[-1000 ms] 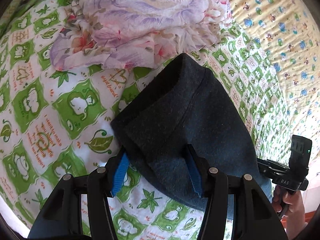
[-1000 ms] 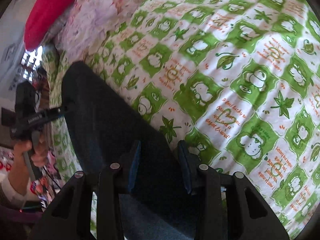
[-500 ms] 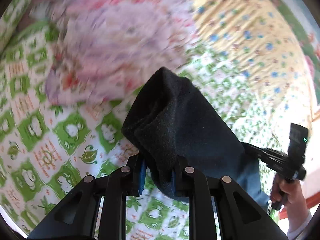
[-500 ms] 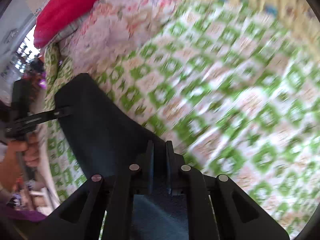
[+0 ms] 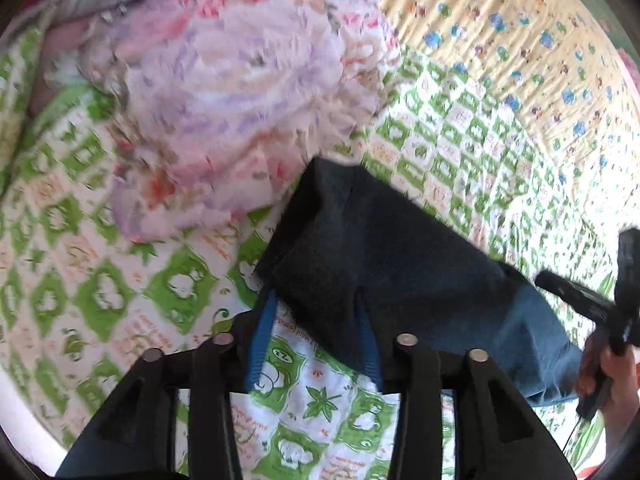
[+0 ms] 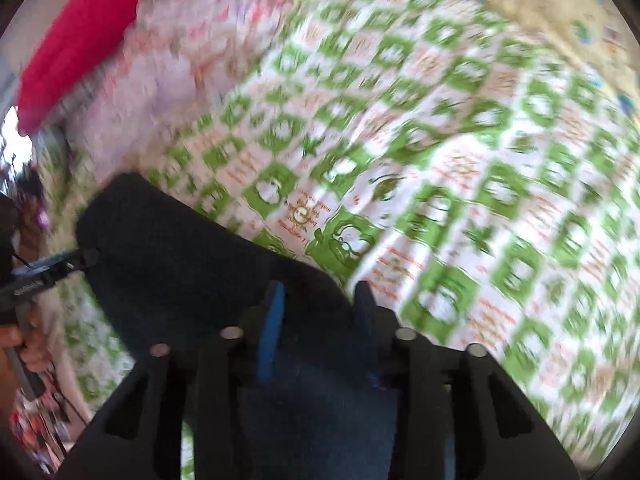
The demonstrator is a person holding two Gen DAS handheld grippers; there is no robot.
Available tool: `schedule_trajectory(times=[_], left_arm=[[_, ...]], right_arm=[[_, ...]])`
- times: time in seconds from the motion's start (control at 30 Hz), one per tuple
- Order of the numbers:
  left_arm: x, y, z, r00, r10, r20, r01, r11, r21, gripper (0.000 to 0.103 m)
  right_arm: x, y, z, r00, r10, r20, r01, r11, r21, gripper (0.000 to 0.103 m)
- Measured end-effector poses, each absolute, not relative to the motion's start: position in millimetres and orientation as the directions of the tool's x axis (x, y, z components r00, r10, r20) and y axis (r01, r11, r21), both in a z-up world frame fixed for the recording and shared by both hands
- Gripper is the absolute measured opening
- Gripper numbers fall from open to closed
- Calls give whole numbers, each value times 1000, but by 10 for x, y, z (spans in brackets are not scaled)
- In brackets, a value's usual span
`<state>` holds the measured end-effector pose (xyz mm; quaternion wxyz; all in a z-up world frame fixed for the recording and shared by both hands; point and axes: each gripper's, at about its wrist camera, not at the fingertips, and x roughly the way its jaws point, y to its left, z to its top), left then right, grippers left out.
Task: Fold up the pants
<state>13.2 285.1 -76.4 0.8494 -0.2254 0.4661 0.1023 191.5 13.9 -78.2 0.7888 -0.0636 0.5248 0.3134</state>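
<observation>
Left wrist view: dark, felt-like folded pants (image 5: 384,256) lie loosely between both grippers' opening fingers (image 5: 262,336) on crinkled quilted bedspread (image 5: 100,288).

Left wrist view sits right behind the left gripper (image 5: 316,320), looking steeply down, close over the bed (image 5: 100,292); the right gripper (image 5: 580,300) and hand (image 5: 612,376) show at its right edge. Right wrist view sits behind the right gripper (image 6: 320,308), also steeply down and close; the left gripper (image 6: 56,266) shows at its left edge. Both views share the dark pants (image 5: 392,248) (image 6: 180,256), the green checked sheet, and the floral cloth (image 5: 240,92) (image 6: 180,80). Both blurred.
</observation>
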Motion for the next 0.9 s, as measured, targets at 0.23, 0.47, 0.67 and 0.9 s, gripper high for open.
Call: schedule_trajectory(times=[0.23,0.47,0.67,0.9], left_arm=[[184,2459,-363,598,-100,-795,-292,897,-332,52],[477,1590,-295,562,-255,-787,-98,924,-369,52],[715,759,-314,484,-371,-792,92,922,-375,52],[887,-92,-393,365,-457,-811,276,885,-375,53]], right_arm=[[1504,-622,-577,292,519,-803,-415,825,382,51],[1013,-1358,-539,349,507,-788,-257,861,440,51],[765,-2007,-490,418,459,-784,-109,882,458,51],[507,-2557,-454,502,395,-769,36,879,475,51]])
